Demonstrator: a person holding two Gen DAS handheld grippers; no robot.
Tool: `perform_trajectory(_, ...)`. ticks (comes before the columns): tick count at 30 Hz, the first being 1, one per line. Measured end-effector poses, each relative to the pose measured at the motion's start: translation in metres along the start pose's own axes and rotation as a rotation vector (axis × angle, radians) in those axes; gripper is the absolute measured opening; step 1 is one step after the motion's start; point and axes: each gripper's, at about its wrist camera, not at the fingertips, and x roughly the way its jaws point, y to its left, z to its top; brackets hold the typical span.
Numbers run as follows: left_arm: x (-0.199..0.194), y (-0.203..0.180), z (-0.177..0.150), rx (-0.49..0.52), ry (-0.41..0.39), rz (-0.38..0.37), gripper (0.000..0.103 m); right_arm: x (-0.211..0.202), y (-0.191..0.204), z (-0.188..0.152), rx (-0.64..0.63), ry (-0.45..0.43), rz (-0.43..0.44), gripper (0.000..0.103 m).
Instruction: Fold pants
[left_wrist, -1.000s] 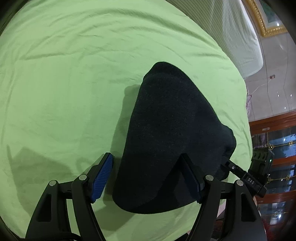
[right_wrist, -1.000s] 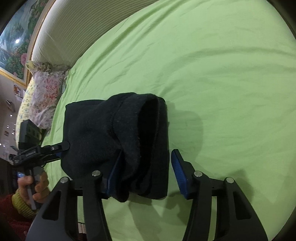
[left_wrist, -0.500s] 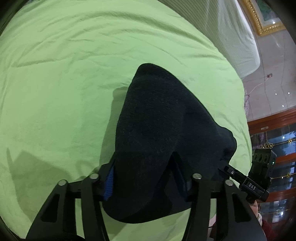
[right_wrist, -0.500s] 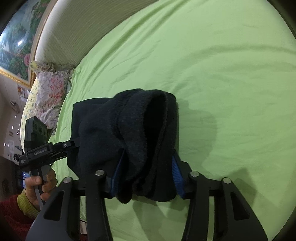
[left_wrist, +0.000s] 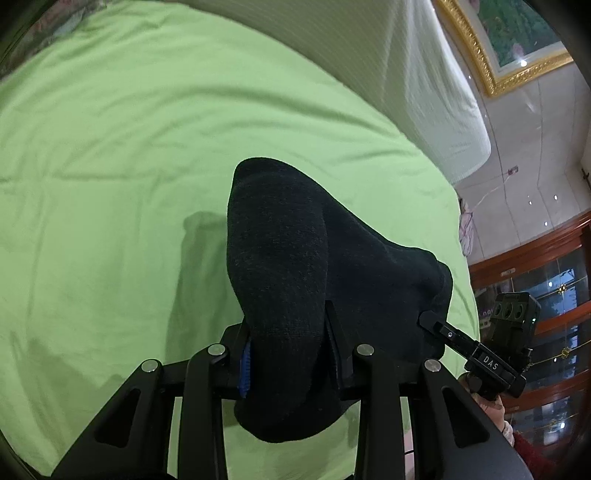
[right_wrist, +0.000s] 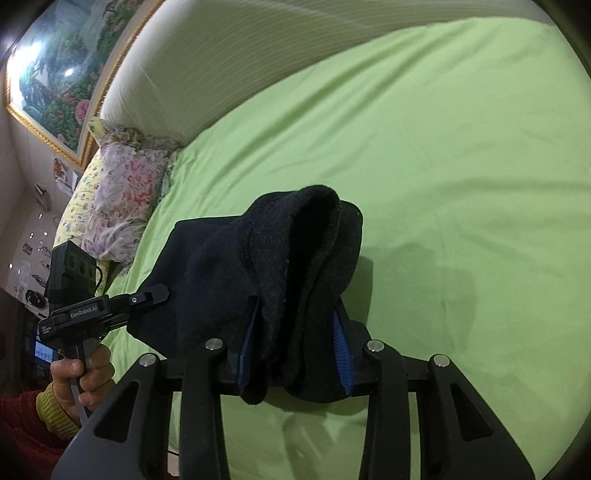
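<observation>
The black pants are bundled thick and held up off the green bed sheet. My left gripper is shut on one end of the bundle, its blue pads mostly hidden by cloth. My right gripper is shut on the other end of the pants, which bulge up between the blue pads. The right gripper also shows in the left wrist view at the cloth's right edge. The left gripper shows in the right wrist view at the cloth's left edge.
A white padded headboard runs along the far side of the bed. A floral pillow lies at the sheet's left end. A gold-framed painting hangs above. Wooden cabinets stand past the bed's right edge.
Both grippers went from open around the pants to shut on them. The bundle has risen off the sheet and both cameras have tilted up toward the headboard.
</observation>
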Motion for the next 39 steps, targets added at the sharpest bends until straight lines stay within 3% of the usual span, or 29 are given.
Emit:
perform_trajectory(10, -0.034, 0.005, 0.017, 0.015, -0.082, 0.037, 0.031, 0.02, 0.027, 0.03, -0.054, 0.007, 0.015, 0.038)
perform_trajectory(21, -0.047, 0.041, 0.047, -0.038, -0.152, 0.098, 0.032, 0.061, 0.052, 0.063, -0.135, 0.036, 0.031, 0.038)
perform_trajectory(32, -0.032, 0.086, 0.063, -0.101, -0.13, 0.158, 0.033, 0.107, 0.059, 0.072, -0.162, 0.109, -0.004, 0.041)
perform_trajectory(39, -0.028, 0.108, 0.053, -0.165, -0.115, 0.171, 0.058, 0.109, 0.037, 0.07, -0.115, 0.098, -0.043, 0.06)
